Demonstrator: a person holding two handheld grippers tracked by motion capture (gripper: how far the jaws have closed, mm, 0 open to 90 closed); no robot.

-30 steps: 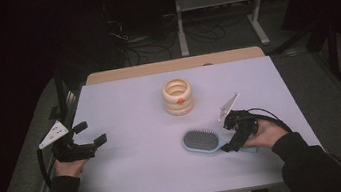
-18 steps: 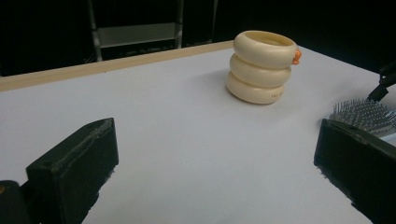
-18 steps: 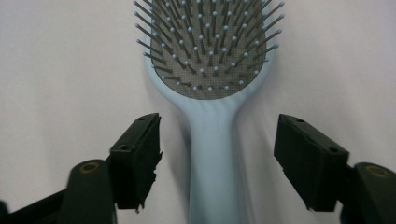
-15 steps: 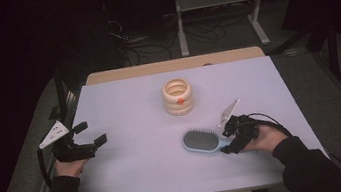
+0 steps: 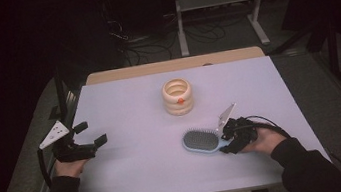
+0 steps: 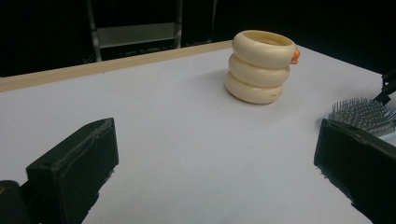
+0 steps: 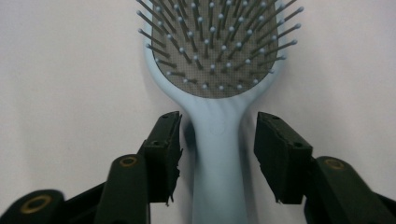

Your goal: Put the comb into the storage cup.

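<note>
While the white table is kept bare around a cream ringed holder standing near its far middle, a blue hairbrush is seen lying bristles-up near the right edge, its handle straddled, not yet pinched, by the right gripper, whose jaws have just been closing; the left gripper is held spread and idle. Small print on the holder cannot be read.

centre: ring holder | near right: hairbrush | left: open table

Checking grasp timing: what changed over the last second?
The right tongs slid in along the hairbrush handle and have been closing; the handle is between the jaws, pads not yet touching. Left tongs, brush and ringed cup stayed put.
</note>
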